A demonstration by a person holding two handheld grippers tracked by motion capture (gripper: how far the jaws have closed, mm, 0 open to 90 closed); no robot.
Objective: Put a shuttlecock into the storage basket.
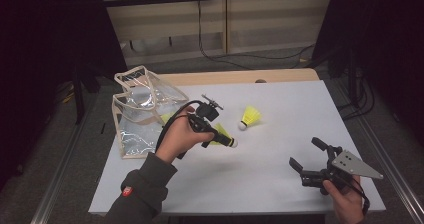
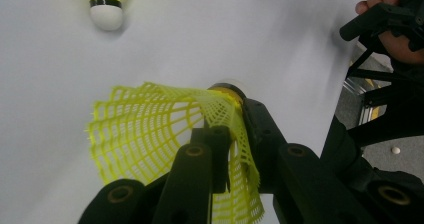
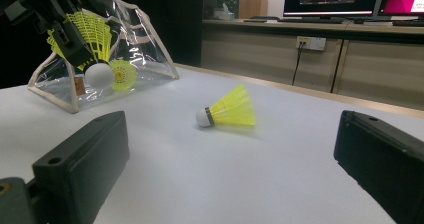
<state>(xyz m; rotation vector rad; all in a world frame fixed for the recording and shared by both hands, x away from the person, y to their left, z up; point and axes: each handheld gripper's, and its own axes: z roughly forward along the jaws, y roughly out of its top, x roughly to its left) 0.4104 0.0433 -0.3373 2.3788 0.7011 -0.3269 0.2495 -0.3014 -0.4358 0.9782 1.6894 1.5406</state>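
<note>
held shuttlecock (image 2: 165,134): light, mesh skirt soft and crushable, better gripped near cork | pinched by left gripper (image 1: 218,134) above table (image 1: 280,184), beside clear bag (image 1: 142,111) | bag probably holds another | right gripper (image 1: 307,156) spread, idle | second shuttlecock (image 1: 250,117) lying mid-table

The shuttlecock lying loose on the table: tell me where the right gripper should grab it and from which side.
Grip the loose shuttlecock across its yellow skirt just behind the white cork. It lies on its side, cork toward the person, so the open right gripper should probably come down from above, jaws straddling the narrow end, where the skirt looks stiffest.
</note>
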